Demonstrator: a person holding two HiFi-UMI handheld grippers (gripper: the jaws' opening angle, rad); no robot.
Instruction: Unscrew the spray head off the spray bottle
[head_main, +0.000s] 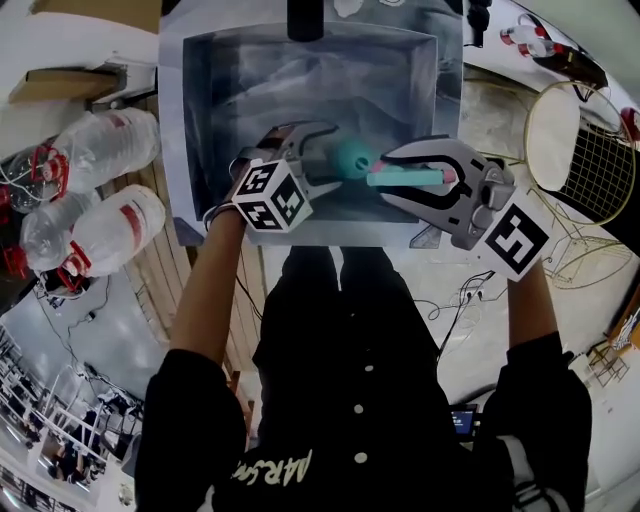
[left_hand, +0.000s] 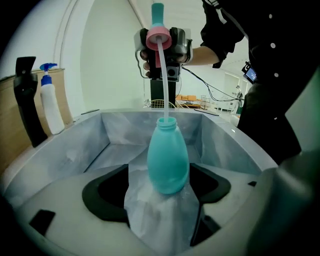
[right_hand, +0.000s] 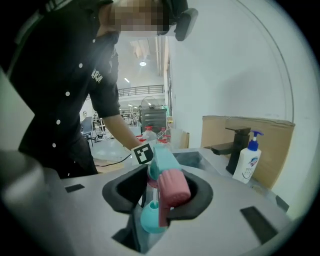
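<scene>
My left gripper (head_main: 328, 158) is shut on a teal bottle (head_main: 352, 160) and holds it over the sink. In the left gripper view the bottle (left_hand: 167, 155) stands upright between the jaws of the left gripper (left_hand: 160, 187), its neck bare. The spray head (left_hand: 158, 34), teal with a pink collar, hangs well above that neck. A pale dip tube (left_hand: 162, 80) still runs from it down into the bottle's mouth. My right gripper (head_main: 392, 177) is shut on the spray head (head_main: 410, 178). In the right gripper view the pink collar (right_hand: 173, 187) lies between the jaws of the right gripper (right_hand: 161, 200), with the bottle (right_hand: 150, 218) below.
The grey-lined sink basin (head_main: 200, 120) lies under both grippers. A black faucet (right_hand: 235, 145) and a white pump soap bottle (right_hand: 248, 162) stand at its rim. Large clear water bottles (head_main: 100, 145) lie on the left, and a wire basket (head_main: 590, 150) is on the right.
</scene>
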